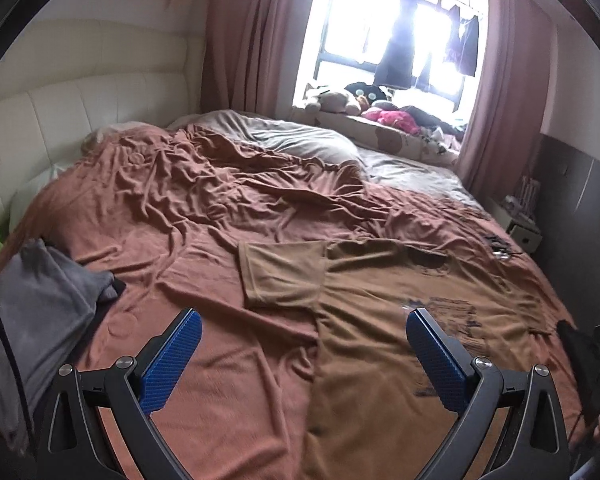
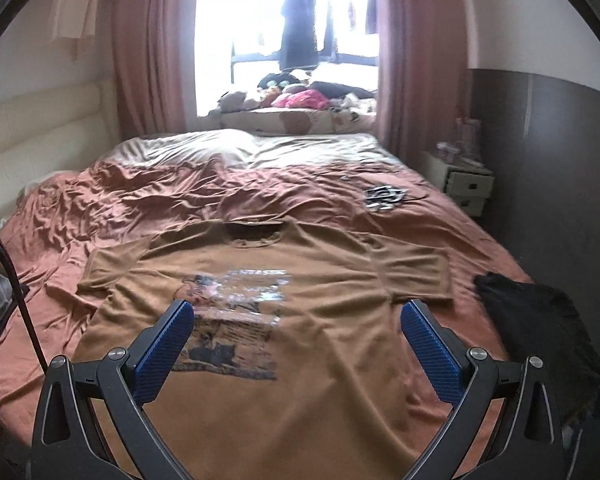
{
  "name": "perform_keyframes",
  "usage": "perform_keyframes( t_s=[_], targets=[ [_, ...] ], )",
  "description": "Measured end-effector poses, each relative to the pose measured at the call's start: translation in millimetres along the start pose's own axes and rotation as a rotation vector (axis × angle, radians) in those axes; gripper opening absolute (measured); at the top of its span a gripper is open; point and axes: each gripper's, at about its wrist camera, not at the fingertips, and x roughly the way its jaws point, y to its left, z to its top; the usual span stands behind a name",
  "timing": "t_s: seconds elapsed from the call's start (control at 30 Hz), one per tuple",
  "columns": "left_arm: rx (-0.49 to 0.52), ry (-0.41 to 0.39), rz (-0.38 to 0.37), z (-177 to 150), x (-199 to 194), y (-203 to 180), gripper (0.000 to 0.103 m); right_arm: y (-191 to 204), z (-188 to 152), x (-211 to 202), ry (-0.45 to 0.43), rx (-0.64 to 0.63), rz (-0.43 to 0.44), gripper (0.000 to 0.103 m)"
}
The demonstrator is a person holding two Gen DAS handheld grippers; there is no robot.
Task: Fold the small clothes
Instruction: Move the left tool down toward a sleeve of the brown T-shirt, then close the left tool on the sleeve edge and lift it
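With the brown T-shirt [image 2: 308, 344] spread flat, print up, on the bed [image 2: 148, 200], the left gripper [image 1: 302, 330] and right gripper [image 2: 296, 320] hovered spread wide and empty, so folding seemingly awaited a first sleeve pinch.

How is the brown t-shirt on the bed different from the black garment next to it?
The brown t-shirt is spread flat, sleeves out; the black garment lies crumpled in a heap. The t-shirt has a printed graphic on its front; the black garment shows none. The t-shirt is mid-bed; the black one is near the right edge. Both rest on the rust-coloured sheet.
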Motion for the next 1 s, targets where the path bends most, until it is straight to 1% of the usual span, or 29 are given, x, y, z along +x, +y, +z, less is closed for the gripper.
perform_keyframes(
  t_s=[0.07,0.13,0.2,0.27,0.3,0.33,0.37,0.4,0.43,0.47,0.53,0.6,0.7,0.83,0.9,1.0],
  targets=[
    [-0.001,0.02,0.009,6,16,6,0.103,1,6,18,0.016,-0.007,0.025,0.103],
    [-0.017,0.039,-0.012,12,32,12,0.102,5,13,36,0.032,-0.011,0.051,0.103],
    [-0.031,0.064,-0.021,20,50,19,0.1,6,22,53,0.043,-0.011,0.066,0.103],
    [-0.032,0.088,-0.011,26,69,22,0.097,9,30,71,0.051,-0.002,0.098,0.103],
    [-0.033,0.104,-0.008,29,80,24,0.096,10,35,80,0.051,0.0,0.115,0.1],
    [-0.033,0.116,-0.01,32,90,26,0.092,15,39,89,0.052,0.0,0.125,0.093],
    [-0.034,0.126,-0.011,34,98,28,0.089,16,42,100,0.066,0.0,0.138,0.089],
    [-0.04,0.141,-0.011,36,109,30,0.088,18,44,109,0.078,0.001,0.149,0.081],
    [-0.051,0.157,-0.015,38,122,34,0.085,19,47,120,0.09,0.004,0.161,0.076],
    [-0.06,0.172,-0.022,40,133,37,0.082,21,49,133,0.107,0.008,0.176,0.074],
    [-0.073,0.201,-0.008,43,156,44,0.079,22,53,147,0.127,0.016,0.199,0.067],
    [-0.08,0.221,0.005,44,174,50,0.078,24,57,167,0.148,0.02,0.227,0.064],
    [-0.114,0.247,0.006,47,201,64,0.076,28,64,185,0.166,0.028,0.258,0.063],
    [-0.168,0.297,0.005,51,238,85,0.068,36,75,216,0.189,0.029,0.288,0.056],
    [-0.189,0.312,-0.002,53,254,92,0.068,43,79,228,0.191,0.036,0.306,0.055],
    [-0.217,0.344,0.003,53,278,102,0.065,54,81,249,0.217,0.047,0.335,0.045]
  ],
)
